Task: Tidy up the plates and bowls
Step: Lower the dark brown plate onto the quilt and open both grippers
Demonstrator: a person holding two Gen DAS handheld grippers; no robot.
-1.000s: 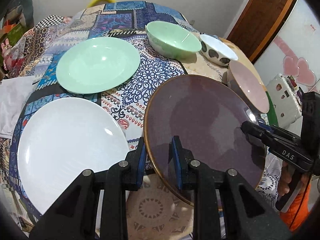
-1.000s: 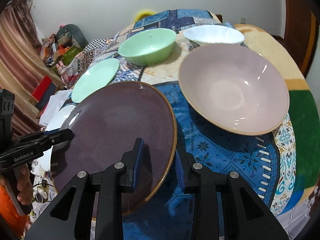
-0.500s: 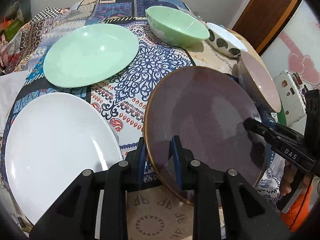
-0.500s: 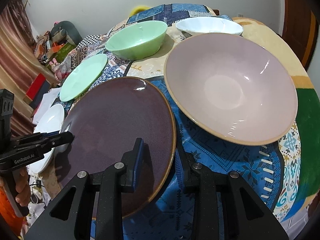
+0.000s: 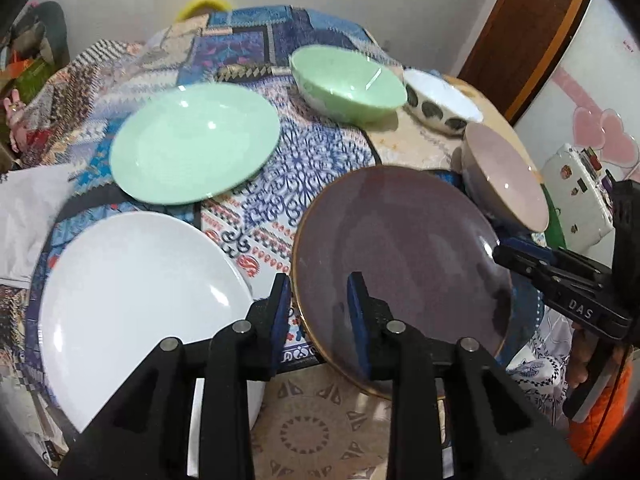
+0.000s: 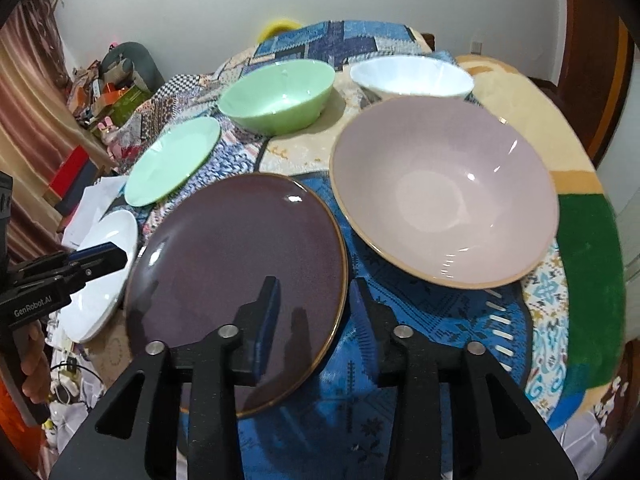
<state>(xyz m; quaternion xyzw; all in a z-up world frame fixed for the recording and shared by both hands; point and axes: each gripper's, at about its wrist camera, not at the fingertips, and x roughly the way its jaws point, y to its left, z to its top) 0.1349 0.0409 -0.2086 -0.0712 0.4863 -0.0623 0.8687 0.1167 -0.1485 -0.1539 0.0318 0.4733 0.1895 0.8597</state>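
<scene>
The purple plate (image 5: pixel 400 248) lies flat on the patterned cloth (image 5: pixel 272 184), its left rim between the left gripper (image 5: pixel 320 312) fingers, whose jaws are opening and no longer pinching it. From the right wrist, the plate (image 6: pixel 236 264) lies left of centre, its right rim inside the right gripper (image 6: pixel 314 312), also opening, pads clear.

Three plates (image 5: pixel 404 264) nearest on the table (image 5: pixel 248 44), three bowls (image 5: pixel 348 80) behind them, paper (image 5: pixel 24 208) at left edge
</scene>
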